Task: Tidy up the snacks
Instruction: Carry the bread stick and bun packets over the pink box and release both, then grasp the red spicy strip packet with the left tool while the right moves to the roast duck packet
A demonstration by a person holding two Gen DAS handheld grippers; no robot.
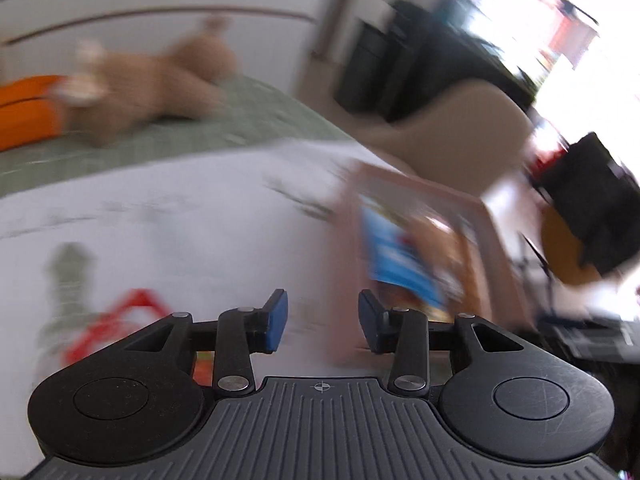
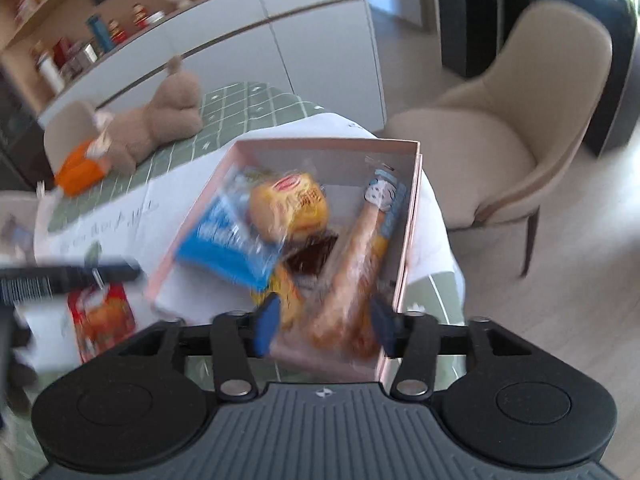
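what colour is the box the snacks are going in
Pale pink box, clearest in the right wrist view.

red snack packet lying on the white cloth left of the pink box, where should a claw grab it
The red snack packet lies flat outside the pink box. Probably best to come from above and pinch one long edge or a crimped end, since the flat face offers nothing to close on. Blur hides its seams.

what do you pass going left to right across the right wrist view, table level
orange pack → teddy bear → blue snack bag → yellow snack → long bread stick → box wall → beige chair
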